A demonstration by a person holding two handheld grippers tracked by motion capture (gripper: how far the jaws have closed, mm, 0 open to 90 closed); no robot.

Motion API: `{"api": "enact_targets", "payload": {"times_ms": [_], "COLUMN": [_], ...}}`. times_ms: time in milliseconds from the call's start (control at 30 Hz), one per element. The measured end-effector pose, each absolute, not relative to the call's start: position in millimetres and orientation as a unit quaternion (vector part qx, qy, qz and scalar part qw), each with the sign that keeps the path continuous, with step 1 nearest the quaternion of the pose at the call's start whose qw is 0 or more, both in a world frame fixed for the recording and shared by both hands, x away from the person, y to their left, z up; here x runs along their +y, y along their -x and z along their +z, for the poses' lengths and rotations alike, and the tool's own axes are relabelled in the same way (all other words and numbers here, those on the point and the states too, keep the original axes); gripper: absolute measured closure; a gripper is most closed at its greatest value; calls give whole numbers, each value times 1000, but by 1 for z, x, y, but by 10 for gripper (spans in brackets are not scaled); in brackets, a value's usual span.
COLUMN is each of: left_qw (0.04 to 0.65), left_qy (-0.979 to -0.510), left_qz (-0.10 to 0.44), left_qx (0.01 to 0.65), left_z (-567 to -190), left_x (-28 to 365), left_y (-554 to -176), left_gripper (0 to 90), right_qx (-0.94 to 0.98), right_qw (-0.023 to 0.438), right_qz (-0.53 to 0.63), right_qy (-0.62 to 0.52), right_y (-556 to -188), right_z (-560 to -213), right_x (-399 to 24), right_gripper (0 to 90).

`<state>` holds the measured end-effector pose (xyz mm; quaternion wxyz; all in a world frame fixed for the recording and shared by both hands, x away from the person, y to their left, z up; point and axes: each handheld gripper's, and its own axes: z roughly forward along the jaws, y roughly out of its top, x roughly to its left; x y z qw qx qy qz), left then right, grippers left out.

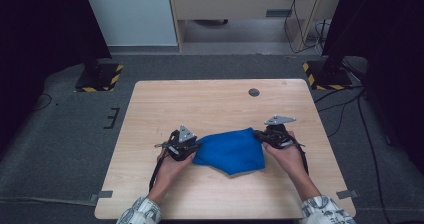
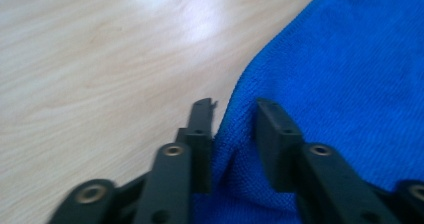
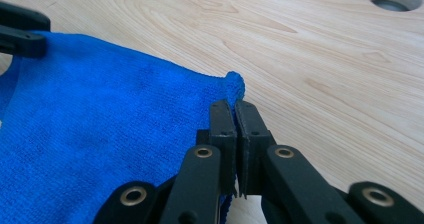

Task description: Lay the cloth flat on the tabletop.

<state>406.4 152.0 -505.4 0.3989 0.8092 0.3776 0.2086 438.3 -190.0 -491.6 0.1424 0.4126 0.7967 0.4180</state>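
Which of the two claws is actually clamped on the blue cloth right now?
The right claw: its jaws are pinched shut on a corner of the blue cloth. The left claw has its jaws apart, cloth edge loose between them.

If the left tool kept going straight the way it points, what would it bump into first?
Probably the blue cloth: its edge already lies between the left tool and its open jaws, with more cloth ahead.

Blue cloth (image 1: pixel 230 151), folded & rumpled, flat on table (image 1: pixel 210 104) near front-center.
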Motion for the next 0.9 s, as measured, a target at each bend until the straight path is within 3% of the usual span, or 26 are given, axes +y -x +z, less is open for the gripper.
{"api": "enact_targets", "payload": {"times_ms": [33, 100, 267, 467, 900], "left_qw": [406, 415, 438, 425, 358], "left_qy": [-805, -798, -783, -780, -805], "left_qz": [211, 215, 229, 214, 208], "left_qx": [378, 379, 378, 407, 425], "left_z": [-503, -498, -488, -499, -527], "left_x": [152, 155, 171, 189, 168], "left_y": [-405, -403, -399, -407, -423], "left_gripper": [525, 461, 371, 345, 335], "right_qx": [793, 791, 785, 785, 782], "right_qw": [144, 145, 144, 142, 151], "right_qz": [420, 421, 423, 410, 404], "right_qy": [-416, -420, -428, -443, -450], "right_y": [-436, -436, -434, -434, -435], "right_z": [-493, -494, -497, -506, -508], "right_x": [-194, -196, -207, -216, -214], "right_gripper": [875, 874, 873, 858, 661]}}
